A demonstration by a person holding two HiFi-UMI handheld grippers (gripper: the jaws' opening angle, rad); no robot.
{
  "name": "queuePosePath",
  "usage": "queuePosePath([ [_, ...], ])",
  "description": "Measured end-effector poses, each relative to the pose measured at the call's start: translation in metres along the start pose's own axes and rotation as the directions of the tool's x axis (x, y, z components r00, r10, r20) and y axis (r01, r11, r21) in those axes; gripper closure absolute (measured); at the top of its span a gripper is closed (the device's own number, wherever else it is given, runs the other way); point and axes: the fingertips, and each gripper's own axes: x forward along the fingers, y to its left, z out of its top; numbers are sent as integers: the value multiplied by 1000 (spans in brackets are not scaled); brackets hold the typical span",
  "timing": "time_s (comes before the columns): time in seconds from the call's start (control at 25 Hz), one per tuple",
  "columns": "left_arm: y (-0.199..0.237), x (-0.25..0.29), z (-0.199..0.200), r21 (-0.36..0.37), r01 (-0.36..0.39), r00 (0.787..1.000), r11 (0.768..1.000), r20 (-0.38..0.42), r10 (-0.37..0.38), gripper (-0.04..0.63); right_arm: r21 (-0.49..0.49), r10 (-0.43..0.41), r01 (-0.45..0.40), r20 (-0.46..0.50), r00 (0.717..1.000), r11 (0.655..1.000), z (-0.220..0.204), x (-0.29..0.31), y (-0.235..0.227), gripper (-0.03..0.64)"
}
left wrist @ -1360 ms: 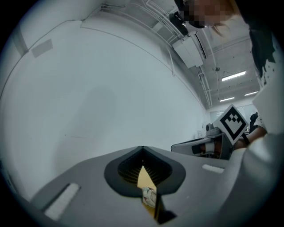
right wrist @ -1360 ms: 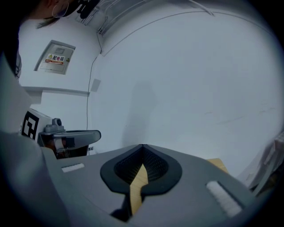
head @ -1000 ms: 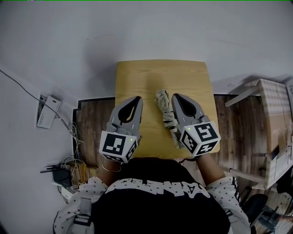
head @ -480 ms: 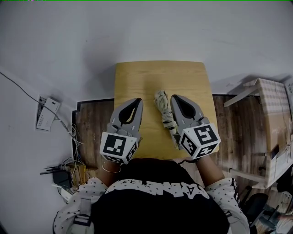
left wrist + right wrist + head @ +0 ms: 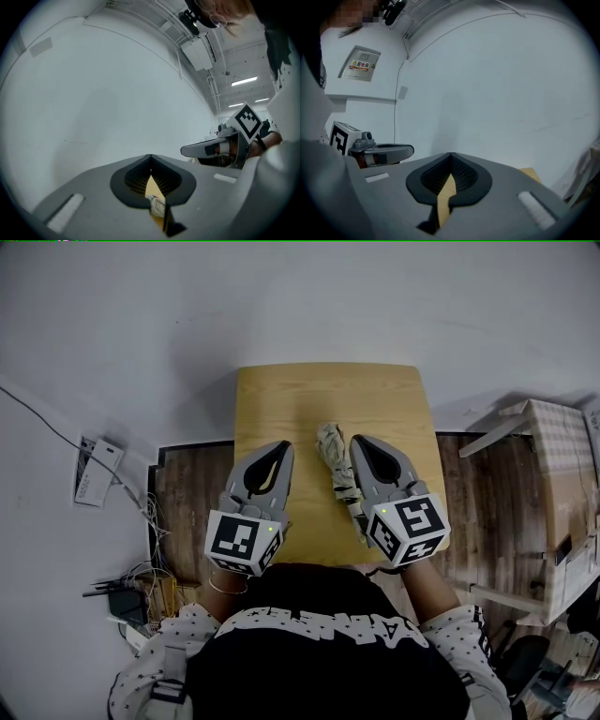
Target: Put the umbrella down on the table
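Left tool (image 5: 279, 444): jaws closed, nothing held.
Right tool (image 5: 359, 440): jaws closed, nothing held.
Umbrella (image 5: 336, 470): folded, lying on the tabletop (image 5: 281, 395) between both tools, just beside the right one.

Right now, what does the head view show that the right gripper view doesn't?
Only the head view shows the umbrella, lying folded on the table, and the wooden floor. Only the right gripper view shows a sign high on the wall. Both views show the yellow table, the left hand-held gripper and the right hand-held gripper.
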Motion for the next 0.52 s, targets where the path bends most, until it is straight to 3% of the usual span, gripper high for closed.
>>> queuePosePath([
  [0.52,13,-1,-1,-3,-3,1000,1000,-6,3,594,-5,7,-7,-9,1000,1000,0,12,8,606],
])
